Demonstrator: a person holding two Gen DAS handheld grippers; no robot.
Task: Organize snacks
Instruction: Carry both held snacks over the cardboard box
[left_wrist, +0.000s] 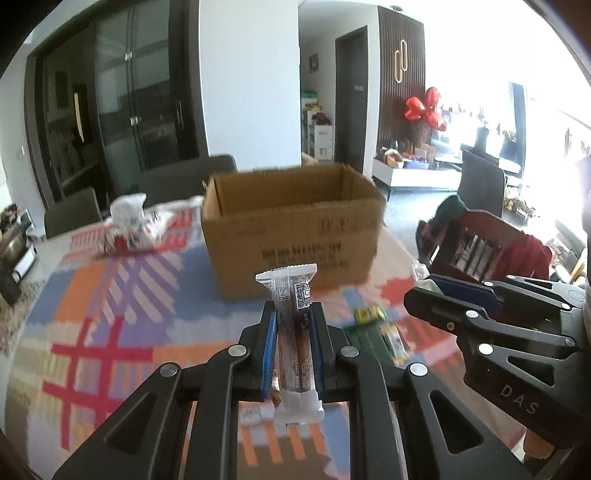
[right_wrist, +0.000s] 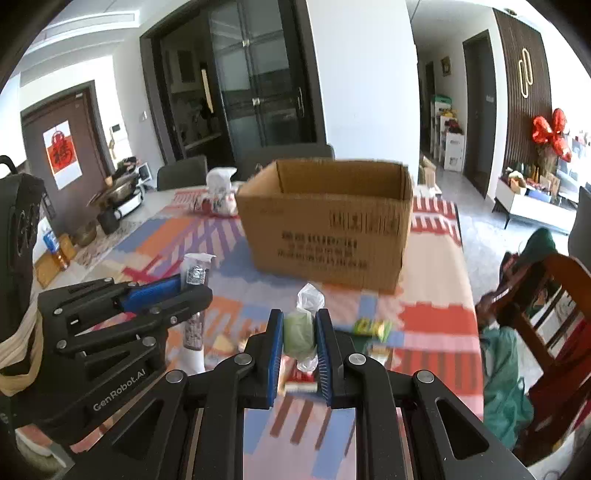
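- The left gripper (left_wrist: 292, 325) is closed tight on a brown snack bar (left_wrist: 293, 339). The bar stands straight up between the blue pads, with its white crimped ends sticking out above and below.
- The right gripper (right_wrist: 299, 334) is closed on a green candy (right_wrist: 298, 330) in a clear wrapper. The twisted wrapper ends poke out above and below the pads.
- The cardboard box (right_wrist: 325, 225) is open on top. It sits on the colorful tablecloth (left_wrist: 110, 295) at 12 o'clock from both grippers, a little way ahead.
- More small snacks (left_wrist: 369, 315) lie on the cloth at about 2 o'clock from the left gripper, between it and the box.
- A white bag (left_wrist: 127, 218) sits at 10 o'clock, beside the box.
- I think the bar is light. Its wrapper looks smooth and may slip, so holding it around the middle is best. Squeeze too hard and it may break inside.
- I think the candy is very light and a bit soft. Hold the round middle, not the thin wrapper ends, which would slide or tear.
- Both snacks look ready to go over the box rim and drop in.
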